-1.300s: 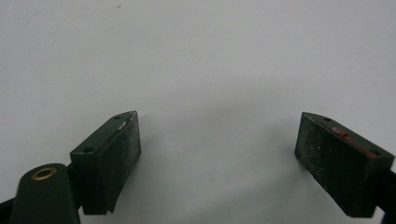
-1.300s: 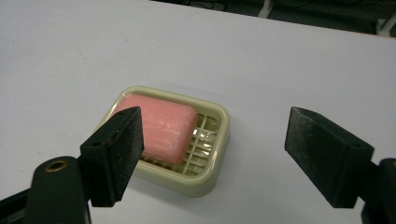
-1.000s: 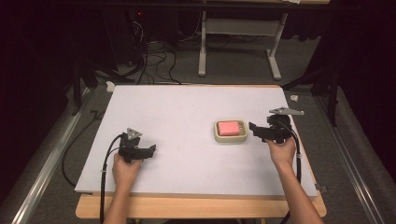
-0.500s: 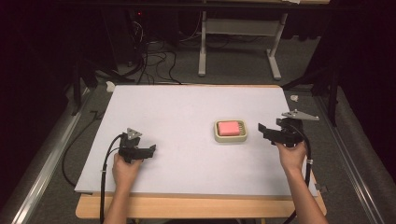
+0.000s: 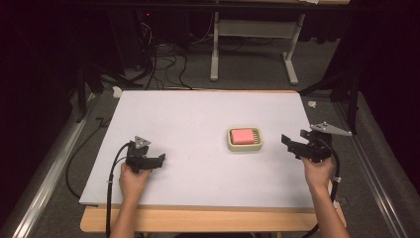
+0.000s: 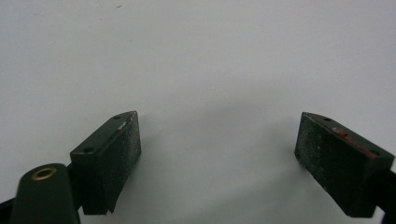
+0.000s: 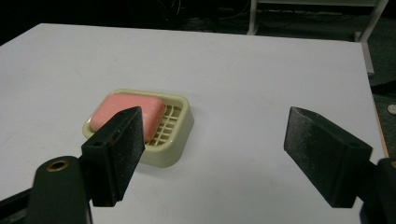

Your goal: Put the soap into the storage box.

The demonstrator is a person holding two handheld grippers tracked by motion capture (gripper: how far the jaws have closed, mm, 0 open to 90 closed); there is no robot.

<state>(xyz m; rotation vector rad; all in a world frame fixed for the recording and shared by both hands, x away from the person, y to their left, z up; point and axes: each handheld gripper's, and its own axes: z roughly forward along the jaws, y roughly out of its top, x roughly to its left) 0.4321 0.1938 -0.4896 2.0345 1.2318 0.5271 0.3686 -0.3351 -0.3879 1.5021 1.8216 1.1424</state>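
A pink bar of soap (image 5: pixel 241 135) (image 7: pixel 127 111) lies in a cream slotted soap dish (image 5: pixel 244 147) (image 7: pixel 174 138) right of the table's middle. My right gripper (image 5: pixel 289 143) (image 7: pixel 212 154) hovers to the right of the dish, open, jaws wide apart with nothing between them. In the right gripper view the dish sits just beyond the left jaw. My left gripper (image 5: pixel 159 159) (image 6: pixel 217 158) is held low over the white table (image 5: pixel 198 114) near the front left, open and empty, with bare white surface between its pads.
The wooden front edge (image 5: pixel 208 220) of the table shows below the white sheet. Behind the table stand a grey metal frame (image 5: pixel 252 44) and loose cables (image 5: pixel 158 64) on the floor. Metal rails (image 5: pixel 44 168) run along both sides.
My right gripper has drawn back to the right, away from the soap dish, toward the table's right edge. The left gripper has stayed where it was.
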